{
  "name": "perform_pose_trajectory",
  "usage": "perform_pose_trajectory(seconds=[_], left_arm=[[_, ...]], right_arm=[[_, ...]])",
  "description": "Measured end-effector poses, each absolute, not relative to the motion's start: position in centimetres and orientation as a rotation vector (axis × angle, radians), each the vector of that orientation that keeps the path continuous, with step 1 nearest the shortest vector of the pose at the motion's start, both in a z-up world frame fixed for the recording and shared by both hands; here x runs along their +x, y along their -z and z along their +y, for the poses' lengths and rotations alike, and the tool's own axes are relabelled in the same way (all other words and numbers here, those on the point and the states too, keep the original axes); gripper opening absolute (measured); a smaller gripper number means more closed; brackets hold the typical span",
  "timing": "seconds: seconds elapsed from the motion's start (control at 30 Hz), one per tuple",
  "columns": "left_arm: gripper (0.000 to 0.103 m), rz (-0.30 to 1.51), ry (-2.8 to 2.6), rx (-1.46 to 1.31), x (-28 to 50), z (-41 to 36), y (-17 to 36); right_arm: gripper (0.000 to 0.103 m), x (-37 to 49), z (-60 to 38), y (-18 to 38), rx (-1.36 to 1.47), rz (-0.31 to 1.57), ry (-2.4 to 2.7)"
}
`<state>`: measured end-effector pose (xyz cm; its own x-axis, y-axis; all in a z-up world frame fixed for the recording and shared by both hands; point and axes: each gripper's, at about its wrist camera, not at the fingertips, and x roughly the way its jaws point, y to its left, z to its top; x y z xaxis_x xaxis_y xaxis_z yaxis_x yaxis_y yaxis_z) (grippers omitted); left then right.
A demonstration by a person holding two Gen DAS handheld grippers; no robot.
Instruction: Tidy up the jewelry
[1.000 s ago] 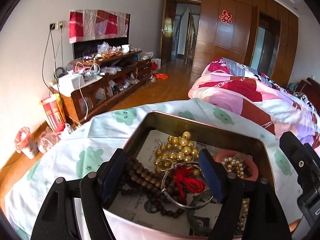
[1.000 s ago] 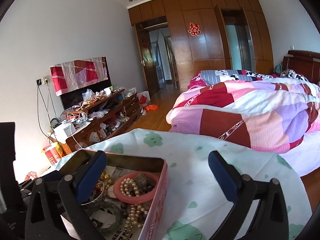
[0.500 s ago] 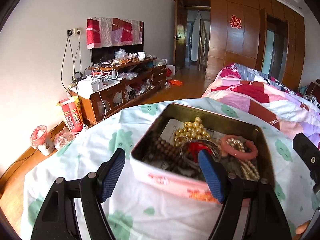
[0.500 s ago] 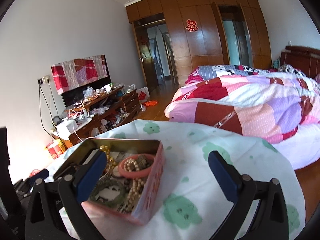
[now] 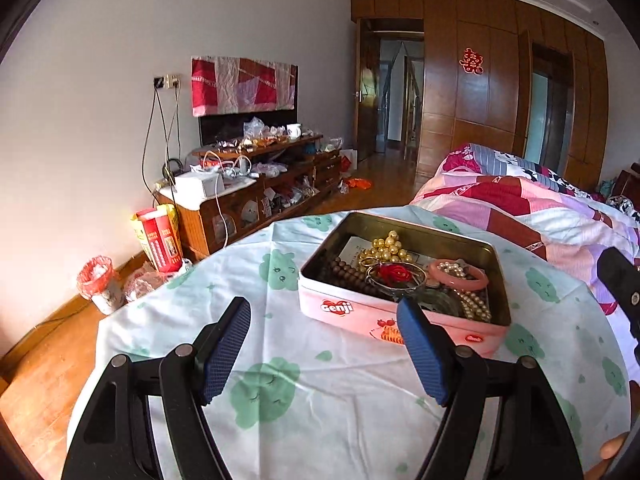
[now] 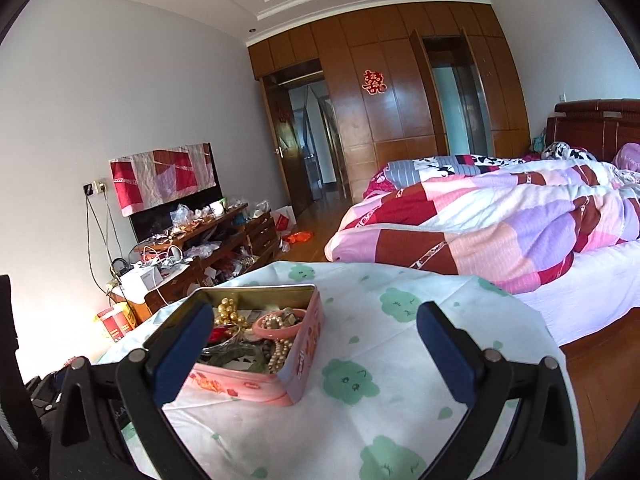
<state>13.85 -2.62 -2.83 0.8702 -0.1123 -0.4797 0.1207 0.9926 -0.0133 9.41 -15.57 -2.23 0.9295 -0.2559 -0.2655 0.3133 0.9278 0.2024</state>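
Both my grippers are spread wide and hold nothing: left gripper (image 5: 324,344) hovers over the cloth (image 5: 280,420) just short of the tin (image 5: 400,322), right gripper (image 6: 312,356) sits to the tin's right. The tin stands open on the cloth, all the jewelry piled inside: gold beads (image 5: 386,250), dark wood beads (image 5: 344,274), a metal bangle (image 5: 394,280) with red cord (image 5: 394,272) on it, a pink bangle (image 5: 458,276) ringing pearls (image 5: 450,267), more pearls at the near corner.

This fits either a heap waiting to be sorted or pieces already gathered in; I can't tell which.

If I go in:
- one piece at a time, top layer only
- pinch rigid bangles across the rim
- strands tangle, so lift slowly and check nothing trails
- steady the tin's wall with the other gripper; light tin will likely slide on the cloth
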Motion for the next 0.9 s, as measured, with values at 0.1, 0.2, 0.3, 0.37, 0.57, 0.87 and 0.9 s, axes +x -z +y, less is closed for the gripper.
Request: perform_pose_trajectory(seconds=[0.1, 0.2, 0.3, 0.37, 0.57, 0.87, 0.9], left_arm=[[0.076, 0.475, 0.123, 0.033, 12.6, -2.4, 1.8], [0.076, 0.456, 0.117, 0.031, 11.5, -1.9, 1.0], [0.077, 0.443, 0.126, 0.019, 10.7, -1.3, 0.2], [0.078, 0.428, 0.120, 0.018, 10.1, -1.1, -0.3], [0.081, 0.392, 0.105, 0.022, 9.2, -1.1, -1.4], [0.081, 0.380, 0.105, 0.018, 8.8, -1.0, -1.7], [0.081, 0.380, 0.105, 0.018, 8.8, -1.0, -1.7]], right_arm=[[0.103, 8.3, -15.1, 1.6, 0.241, 0.215, 0.296], [0.103, 7.6, -14.6, 0.6, 0.210, 0.202, 0.305], [0.103, 6.8, -14.0, -0.1, 0.177, 0.185, 0.315], [0.103, 6.3, -13.7, -0.6, 0.163, 0.165, 0.319], [0.103, 5.5, -13.1, -1.6, 0.134, 0.130, 0.317], [0.103, 5.1, -12.9, -1.9, 0.138, 0.121, 0.312], [0.103, 5.0, -12.9, -1.9, 0.143, 0.123, 0.313]])
